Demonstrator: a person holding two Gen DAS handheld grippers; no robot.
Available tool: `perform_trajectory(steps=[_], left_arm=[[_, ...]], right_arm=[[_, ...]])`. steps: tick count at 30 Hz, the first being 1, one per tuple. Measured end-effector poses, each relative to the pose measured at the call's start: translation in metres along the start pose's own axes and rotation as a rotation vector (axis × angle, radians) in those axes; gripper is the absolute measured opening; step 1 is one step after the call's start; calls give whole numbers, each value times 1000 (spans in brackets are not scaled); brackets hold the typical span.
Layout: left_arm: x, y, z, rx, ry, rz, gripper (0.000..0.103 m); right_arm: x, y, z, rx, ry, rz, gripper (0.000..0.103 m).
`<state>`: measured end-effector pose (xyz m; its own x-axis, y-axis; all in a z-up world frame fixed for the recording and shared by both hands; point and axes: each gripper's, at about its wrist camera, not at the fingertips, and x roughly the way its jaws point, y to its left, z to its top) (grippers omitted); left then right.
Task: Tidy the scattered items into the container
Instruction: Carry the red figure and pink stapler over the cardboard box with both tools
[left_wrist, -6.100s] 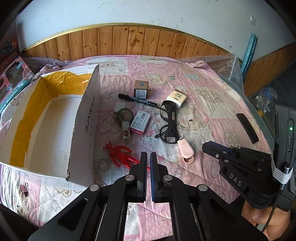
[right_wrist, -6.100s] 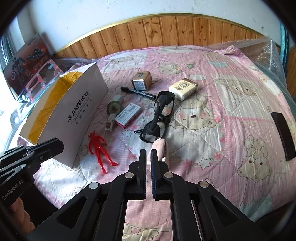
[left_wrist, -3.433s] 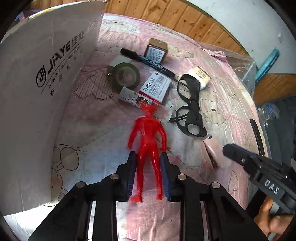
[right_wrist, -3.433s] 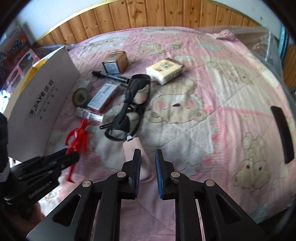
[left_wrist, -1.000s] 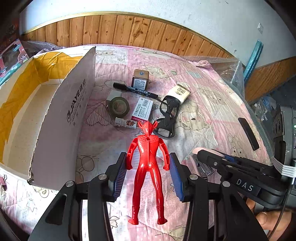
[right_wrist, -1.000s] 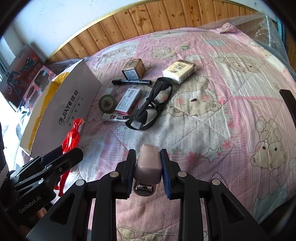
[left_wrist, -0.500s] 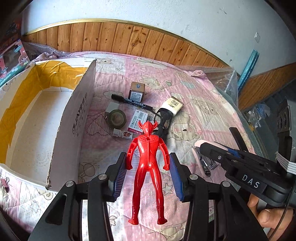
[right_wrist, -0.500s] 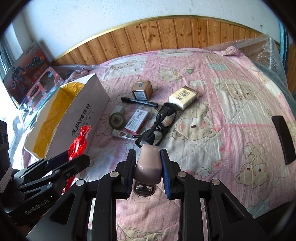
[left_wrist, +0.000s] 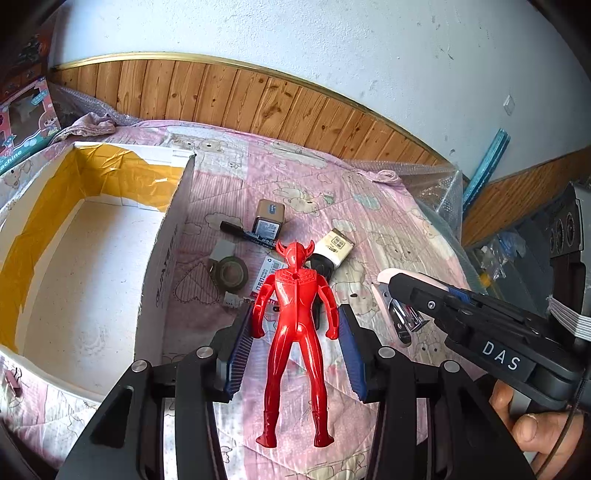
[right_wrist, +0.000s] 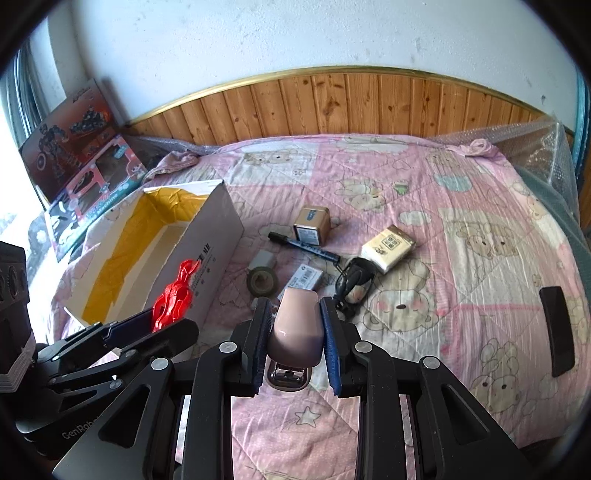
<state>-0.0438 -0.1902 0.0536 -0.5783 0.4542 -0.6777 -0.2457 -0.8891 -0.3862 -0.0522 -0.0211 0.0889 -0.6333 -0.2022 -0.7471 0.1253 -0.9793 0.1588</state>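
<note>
From the left wrist we see our left claw (left_wrist: 295, 332) clamped on a red toy figure (left_wrist: 295, 314), held off the bed (left_wrist: 388, 221) with its horned head pointing away from us. The open cardboard box (left_wrist: 162, 266) sits near the bed's left edge, just left of the figure. Beyond the figure lie a roll of tape (left_wrist: 231, 273), a black marker (left_wrist: 243, 232) and a small brown box (left_wrist: 269, 218). Our right claw (left_wrist: 391, 291) reaches in from the right, gripping a pink stapler (left_wrist: 397, 314).

From the right wrist, the right claw (right_wrist: 295, 332) is closed on the pink stapler (right_wrist: 297, 328), lifted above the bed's (right_wrist: 461, 258) near edge. The left claw (right_wrist: 162, 321) carries the red toy figure (right_wrist: 177, 291) in front of the cardboard box's (right_wrist: 218, 243) long side wall. Black glasses (right_wrist: 352, 280) and a cream packet (right_wrist: 388, 247) lie mid-bed.
</note>
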Motion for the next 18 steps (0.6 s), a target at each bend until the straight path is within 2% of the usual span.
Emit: perform_trajectory(steps=[18], left_arm=[[-38,33,31,-53,-83,5,46]], right_arm=[[-2,70,42,-138,-39,68,28]])
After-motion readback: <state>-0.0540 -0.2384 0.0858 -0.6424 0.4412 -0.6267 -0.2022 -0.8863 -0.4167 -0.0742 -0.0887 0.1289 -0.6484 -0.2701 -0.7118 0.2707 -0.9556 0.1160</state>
